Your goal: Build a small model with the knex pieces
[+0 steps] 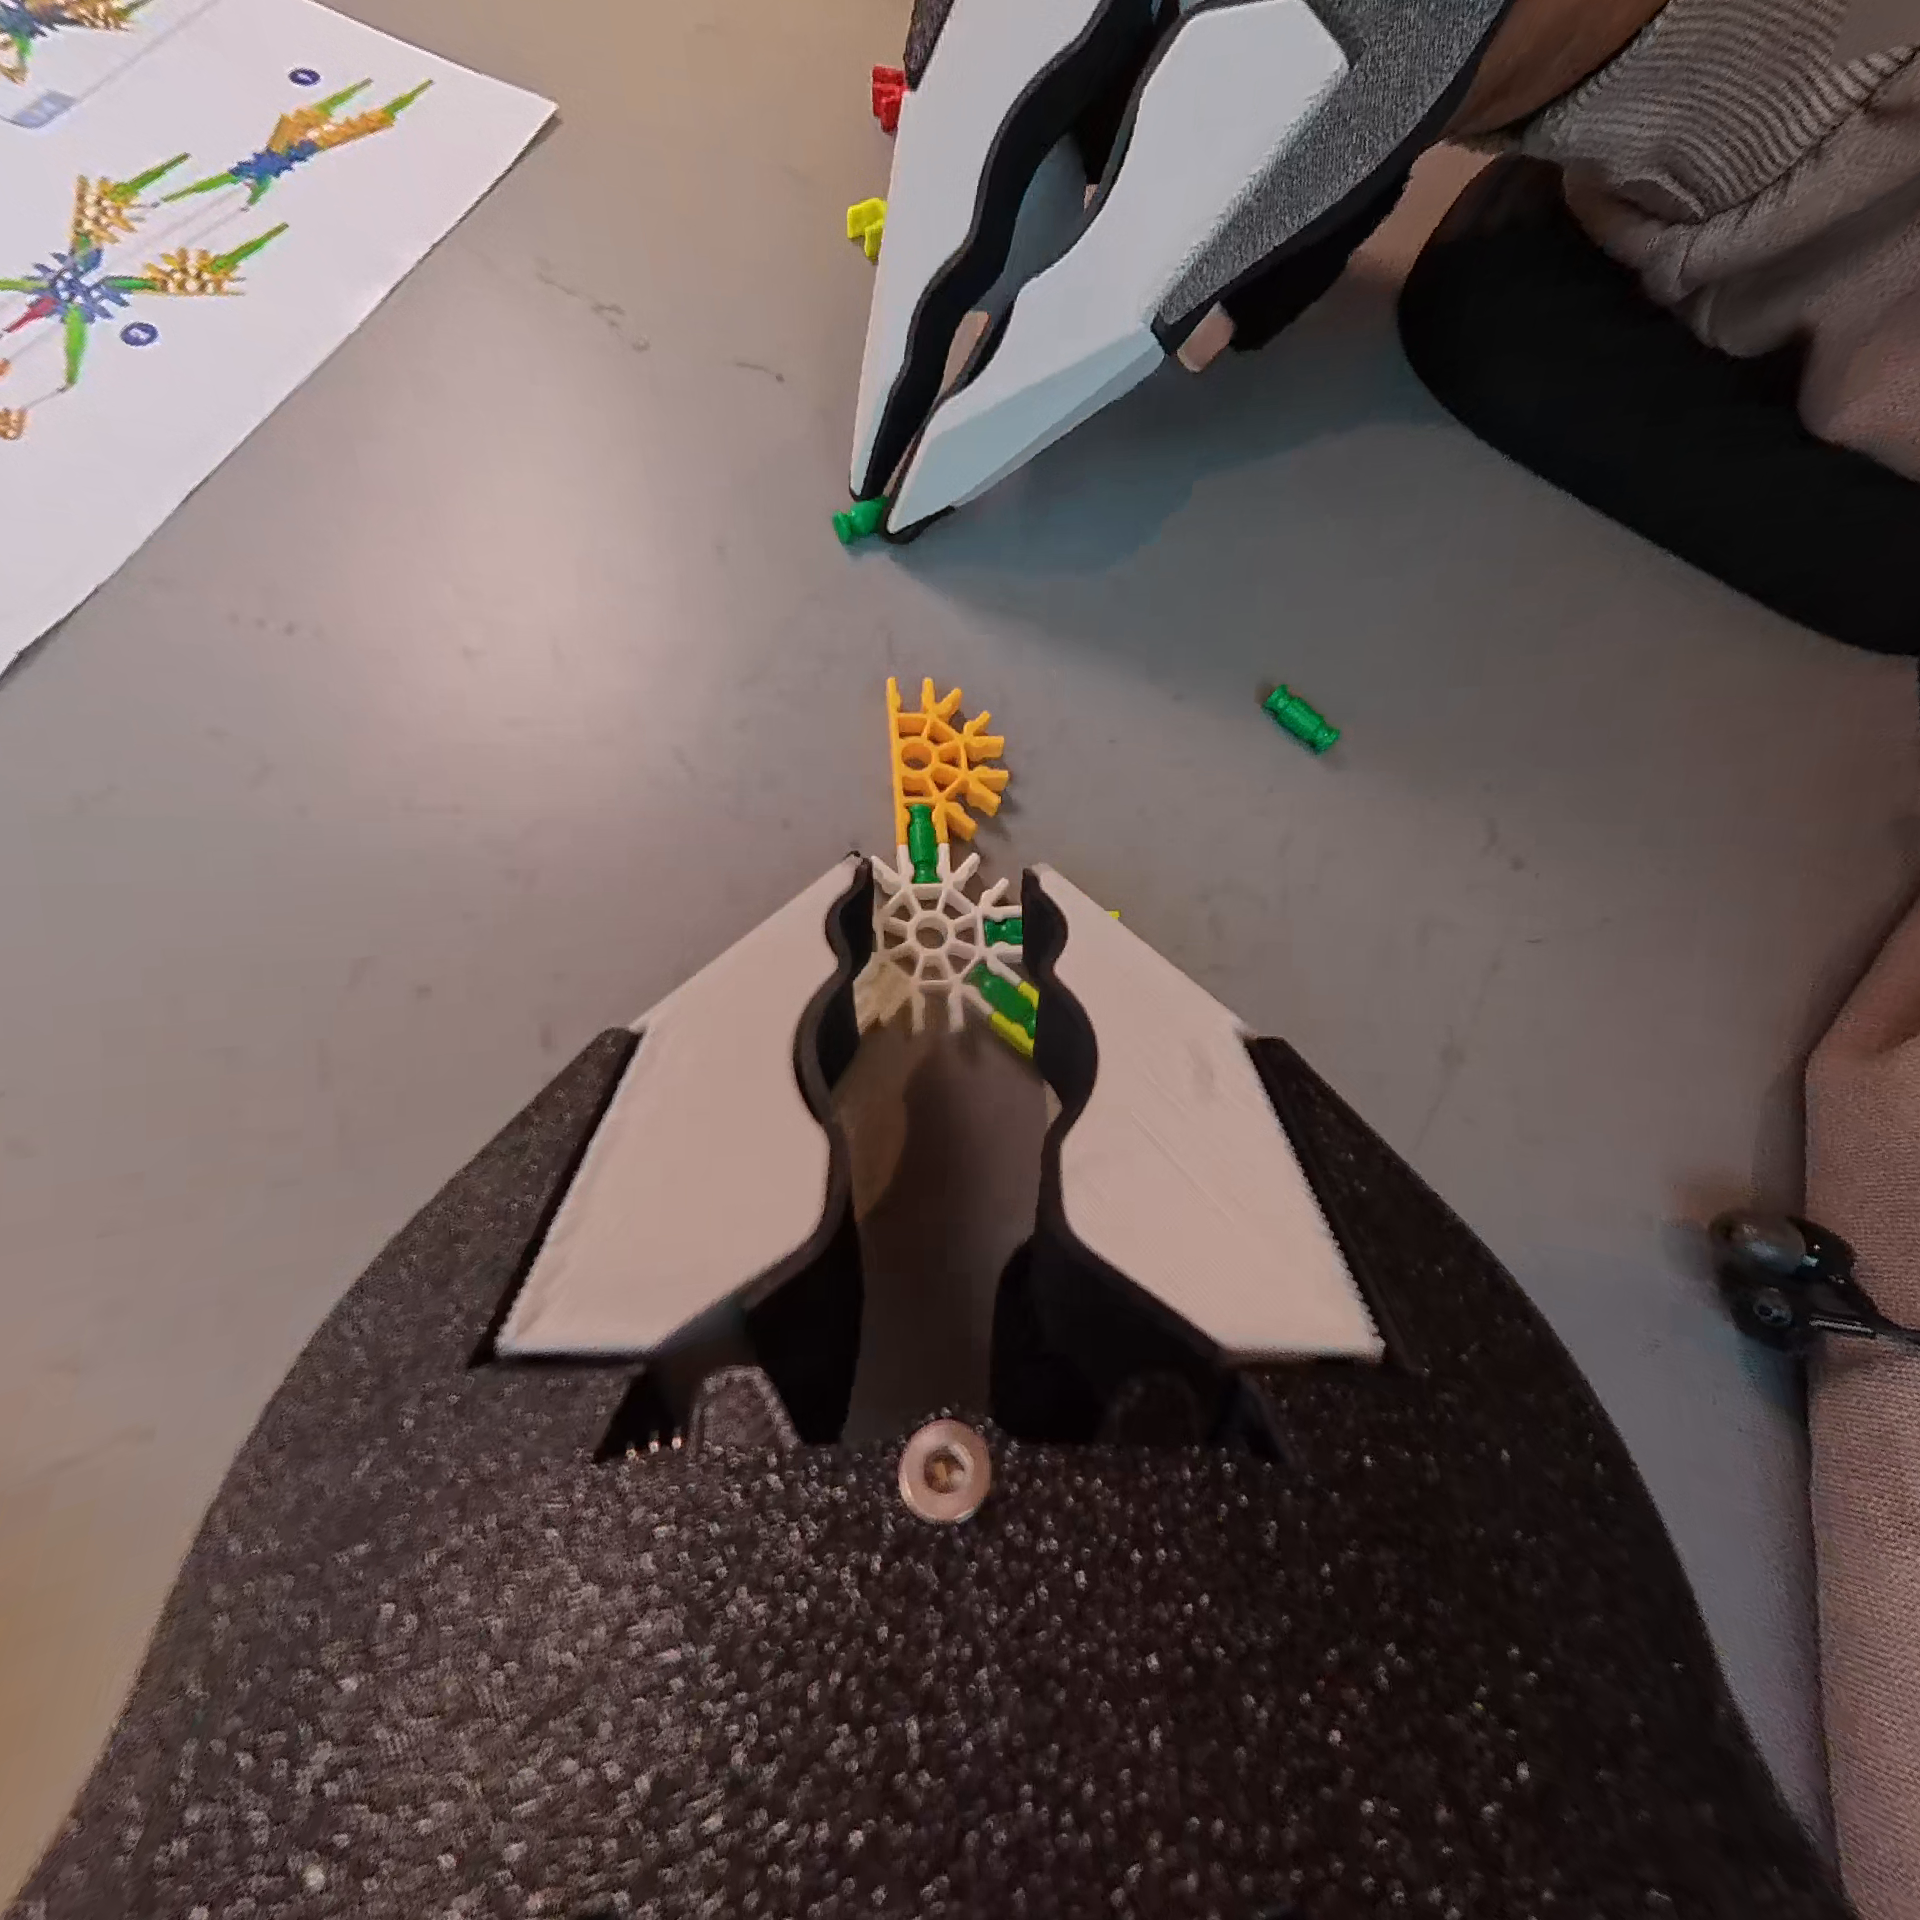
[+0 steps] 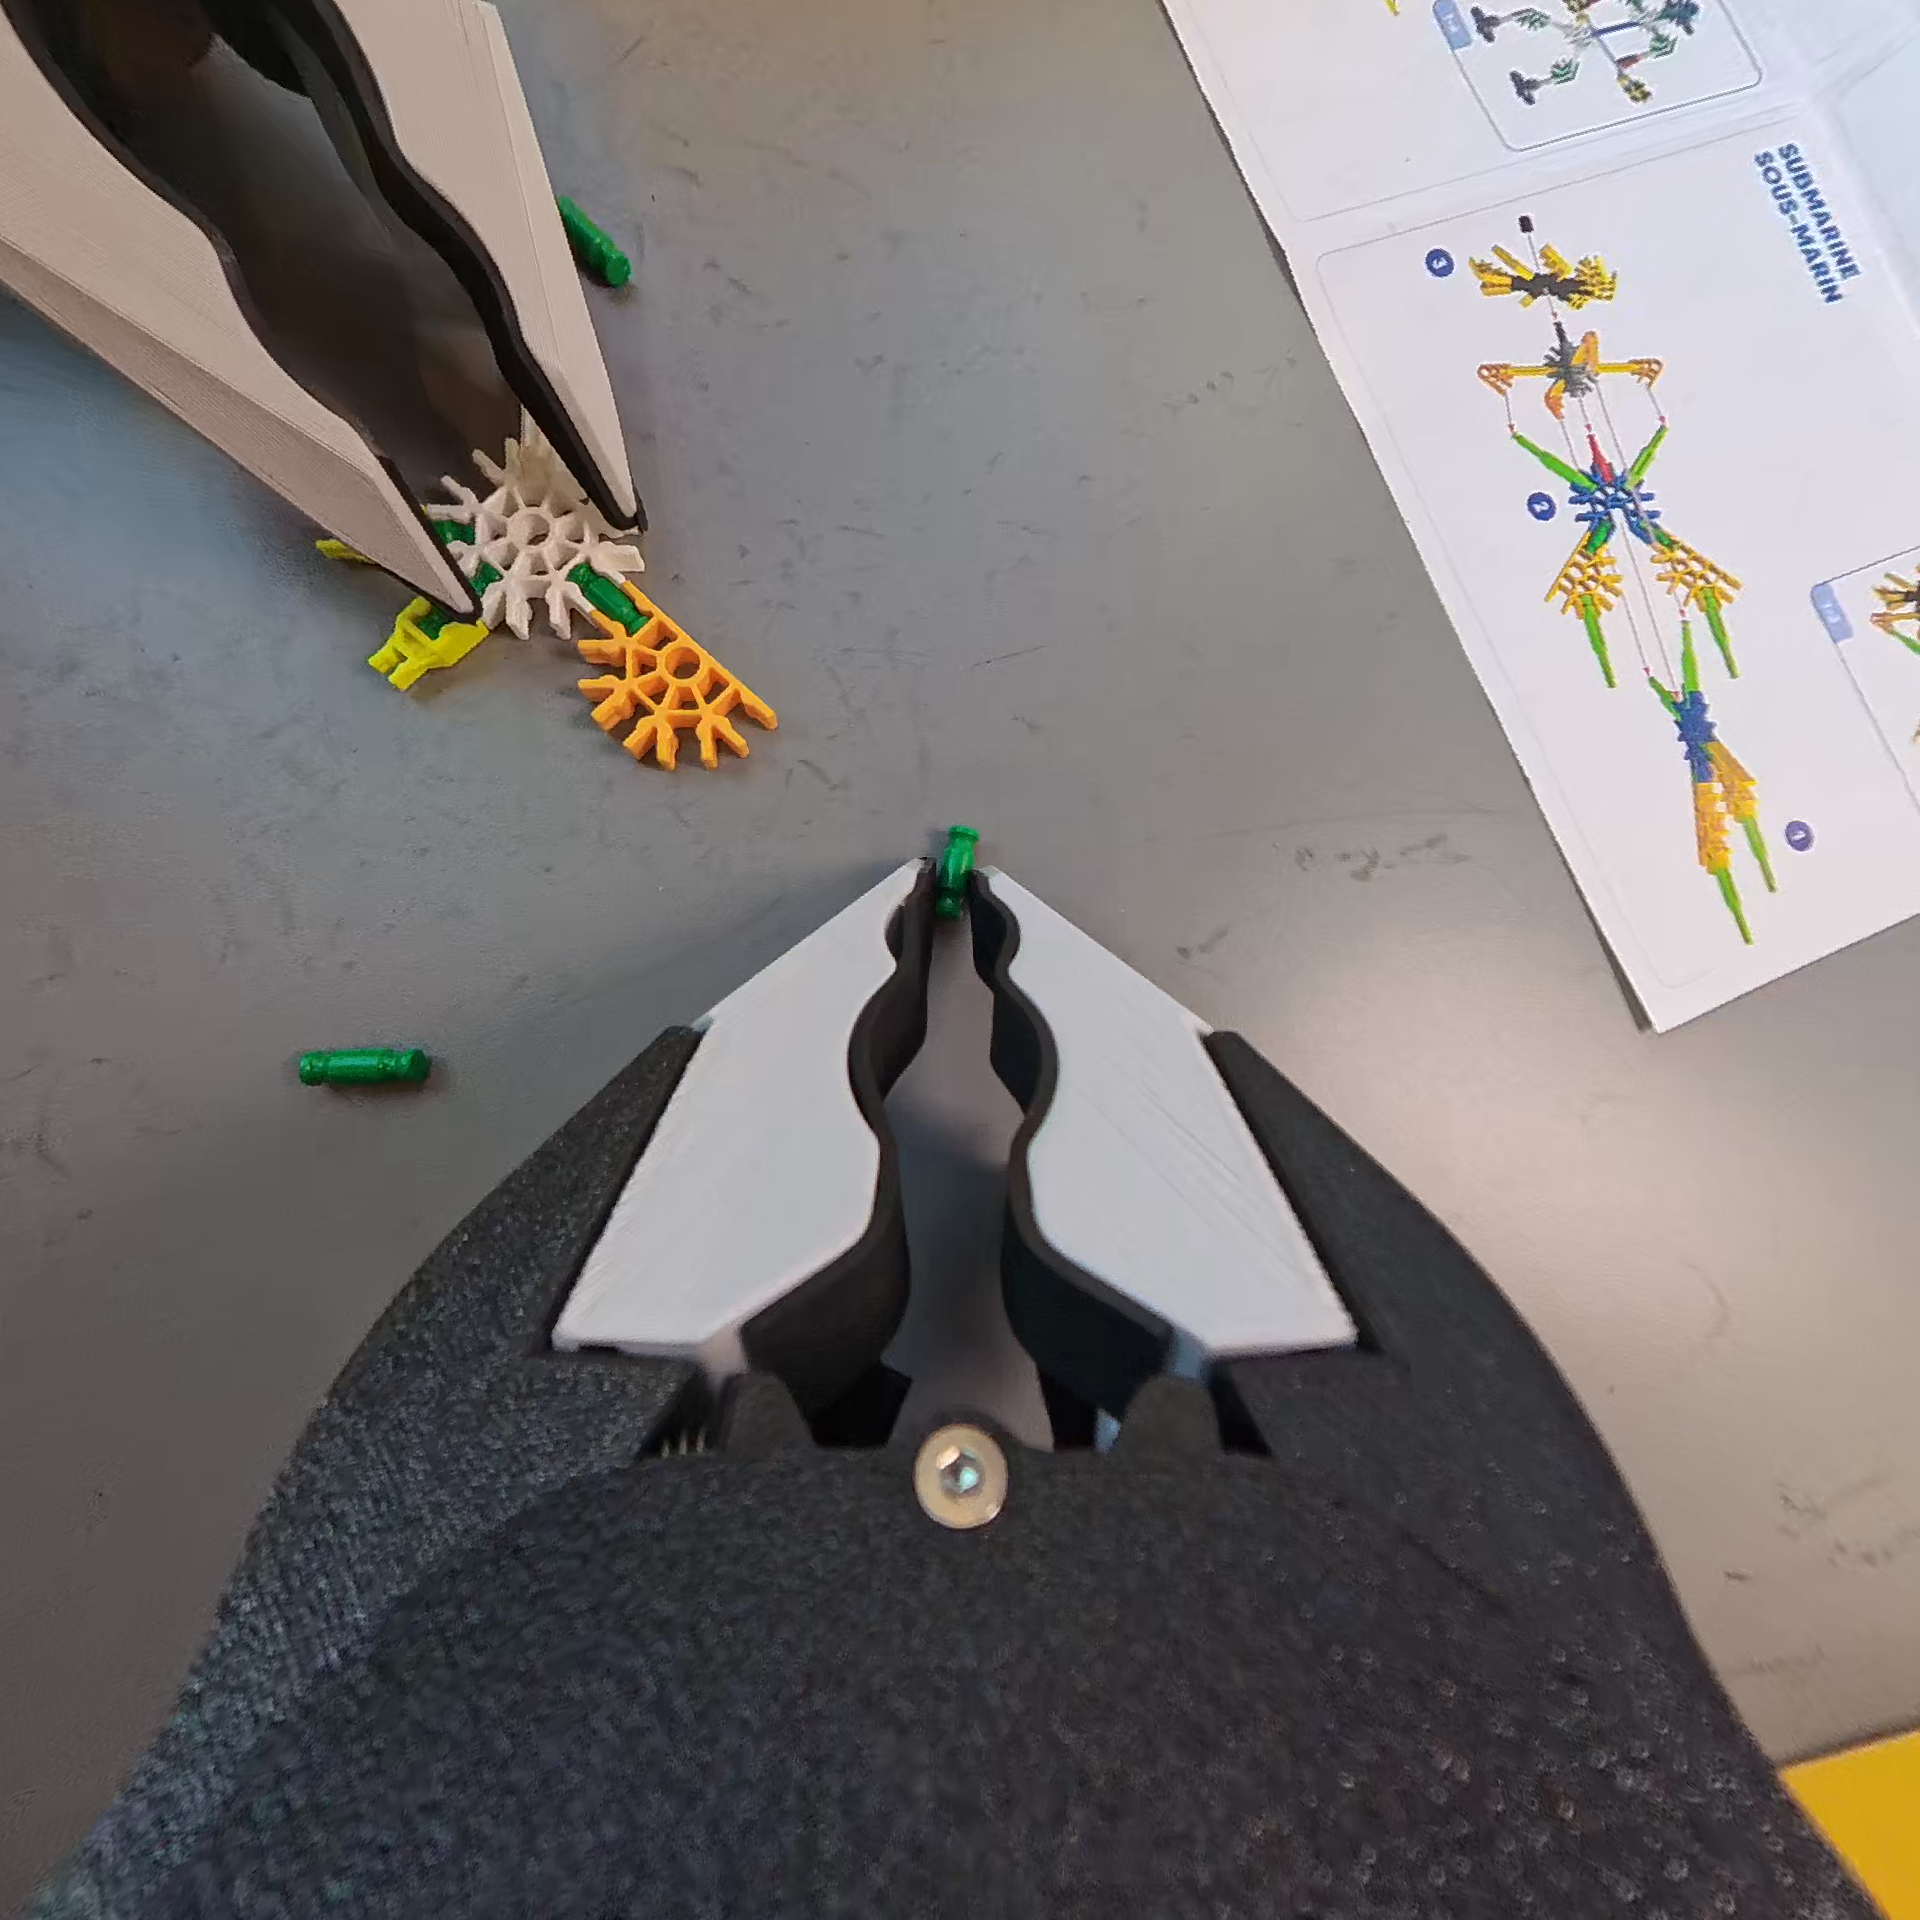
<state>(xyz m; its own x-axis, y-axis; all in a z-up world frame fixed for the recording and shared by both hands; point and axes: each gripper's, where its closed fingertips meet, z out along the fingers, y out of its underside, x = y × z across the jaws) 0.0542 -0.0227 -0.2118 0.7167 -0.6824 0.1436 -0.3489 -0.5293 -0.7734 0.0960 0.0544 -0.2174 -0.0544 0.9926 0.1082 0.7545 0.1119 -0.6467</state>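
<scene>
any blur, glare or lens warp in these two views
Left wrist view: the white connector between the left gripper fingers is sharp, the gripper's dark body slightly soft, table edges bowed by the wide lens. Right wrist view: crisp on the green rod in the right gripper; soft glare patches on the grey table.

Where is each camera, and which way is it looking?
Left wrist view: sits on the left tongs, looking down along them at the white wheel they clamp on the grey table; a gloved hand holds the other tongs.
Right wrist view: sits on the right tongs, looking down at the green rod they pinch; no hand shows.
Both show: white wheel, orange piece, each other's tongs, instruction sheet.
</scene>
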